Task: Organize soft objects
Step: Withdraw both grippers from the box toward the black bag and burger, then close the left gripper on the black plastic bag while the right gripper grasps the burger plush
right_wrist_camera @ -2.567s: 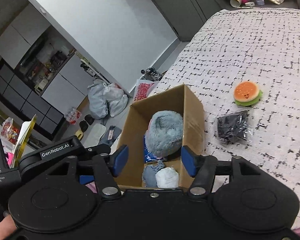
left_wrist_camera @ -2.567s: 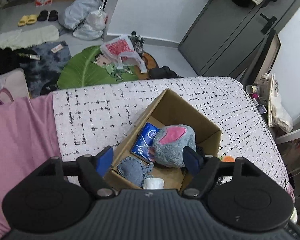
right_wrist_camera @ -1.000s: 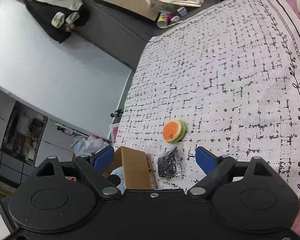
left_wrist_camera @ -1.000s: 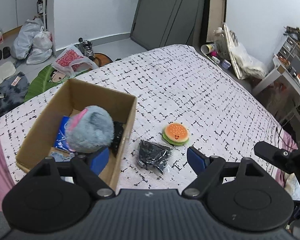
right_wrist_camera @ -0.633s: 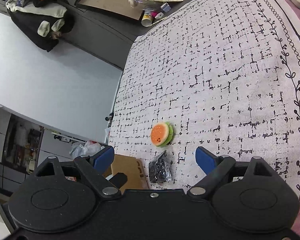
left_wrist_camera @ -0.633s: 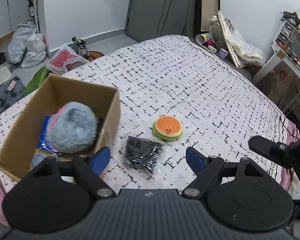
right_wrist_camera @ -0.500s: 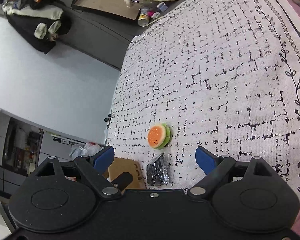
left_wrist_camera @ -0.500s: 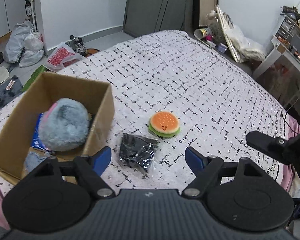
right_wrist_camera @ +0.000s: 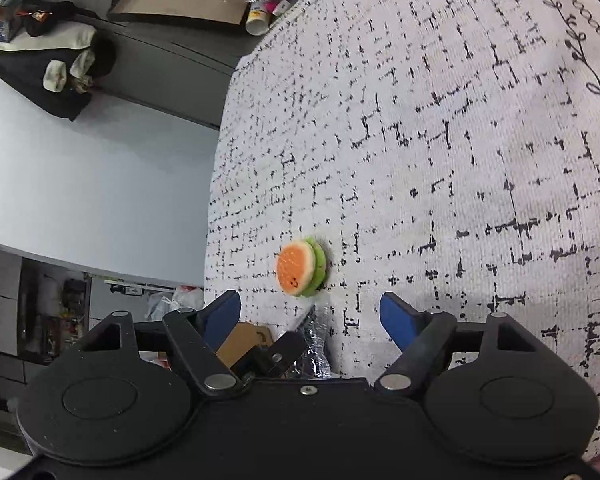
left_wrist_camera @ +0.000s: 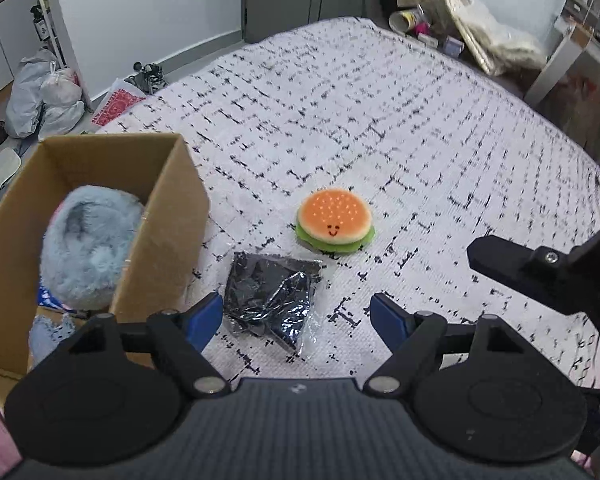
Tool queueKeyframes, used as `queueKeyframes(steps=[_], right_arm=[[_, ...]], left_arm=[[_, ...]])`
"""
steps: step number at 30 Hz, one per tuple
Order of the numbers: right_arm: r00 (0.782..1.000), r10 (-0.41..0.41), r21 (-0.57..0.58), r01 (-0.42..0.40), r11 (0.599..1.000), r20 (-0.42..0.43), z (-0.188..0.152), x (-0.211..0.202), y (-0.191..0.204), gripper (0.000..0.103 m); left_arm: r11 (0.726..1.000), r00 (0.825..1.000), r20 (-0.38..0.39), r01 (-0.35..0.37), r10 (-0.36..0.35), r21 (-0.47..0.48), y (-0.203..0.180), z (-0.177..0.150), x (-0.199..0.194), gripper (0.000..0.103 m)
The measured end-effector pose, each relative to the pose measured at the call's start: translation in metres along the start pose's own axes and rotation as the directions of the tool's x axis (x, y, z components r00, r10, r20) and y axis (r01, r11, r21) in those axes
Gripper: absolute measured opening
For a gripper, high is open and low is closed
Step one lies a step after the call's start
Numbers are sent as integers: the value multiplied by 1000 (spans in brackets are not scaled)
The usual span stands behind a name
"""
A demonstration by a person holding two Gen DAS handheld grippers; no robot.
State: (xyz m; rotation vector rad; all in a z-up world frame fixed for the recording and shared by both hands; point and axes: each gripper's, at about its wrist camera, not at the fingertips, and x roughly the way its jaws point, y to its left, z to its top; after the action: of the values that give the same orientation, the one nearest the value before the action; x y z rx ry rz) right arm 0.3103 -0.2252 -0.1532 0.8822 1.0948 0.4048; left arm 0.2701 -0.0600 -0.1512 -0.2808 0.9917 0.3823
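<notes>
Plush hamburger (left_wrist_camera: 334, 222) with an orange bun, a green layer and a small stitched smile lies on the white bedspread (left_wrist_camera: 380, 120) with its black broken-line pattern. Just beside it, toward the camera, lies a dark folded item sealed in a clear plastic bag (left_wrist_camera: 270, 298); the two look close but apart. To the left of both stands an open cardboard box (left_wrist_camera: 168, 232) holding a fluffy grey-blue plush (left_wrist_camera: 90, 248), a blue packet edge and a piece of pale denim-like fabric (only partly seen).

The left gripper (left_wrist_camera: 298, 318) hangs over the bagged item with its blue-padded fingers spread wide, one pad near the bag's left edge and the other well to its right; nothing is pressed between them. The right gripper (right_wrist_camera: 310, 314) looks across the bedspread at the hamburger, which sits ahead of its fingertips; its jaws are closing, with nothing gripped between them. Part of that gripper shows as a black arm at the right of the left wrist view.

Beyond the bed are white plastic bags (left_wrist_camera: 44, 96) on the floor, a grey door and cluttered shelving.
</notes>
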Motion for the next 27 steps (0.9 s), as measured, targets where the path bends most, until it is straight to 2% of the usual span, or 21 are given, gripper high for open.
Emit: queueKeyframes(steps=[8, 13, 16, 18, 20, 23, 27], right_arm=[[1000, -4, 15, 4, 1000, -8, 8, 9, -5, 77], [999, -17, 21, 18, 1000, -29, 15, 18, -10, 77], [999, -29, 25, 30, 999, -30, 17, 23, -14, 77], [999, -32, 30, 33, 999, -28, 18, 26, -16, 77], [999, -31, 28, 32, 999, -27, 21, 29, -17, 77], [999, -24, 12, 25, 1000, -34, 21, 33, -14, 77], [999, -19, -19, 18, 1000, -39, 19, 40, -8, 77]], left_arm=[[997, 997, -39, -69, 70, 38, -8, 0, 31, 80], [995, 994, -56, -89, 91, 47, -8, 0, 47, 79], [994, 994, -49, -98, 100, 45, -6, 0, 52, 63], [992, 992, -50, -115, 117, 41, -1, 0, 55, 35], [994, 993, -41, -109, 111, 31, 3, 1, 54, 28], [996, 997, -26, -78, 79, 35, 7, 5, 47, 21], [999, 999, -9, -39, 39, 18, 11, 9, 36, 21]])
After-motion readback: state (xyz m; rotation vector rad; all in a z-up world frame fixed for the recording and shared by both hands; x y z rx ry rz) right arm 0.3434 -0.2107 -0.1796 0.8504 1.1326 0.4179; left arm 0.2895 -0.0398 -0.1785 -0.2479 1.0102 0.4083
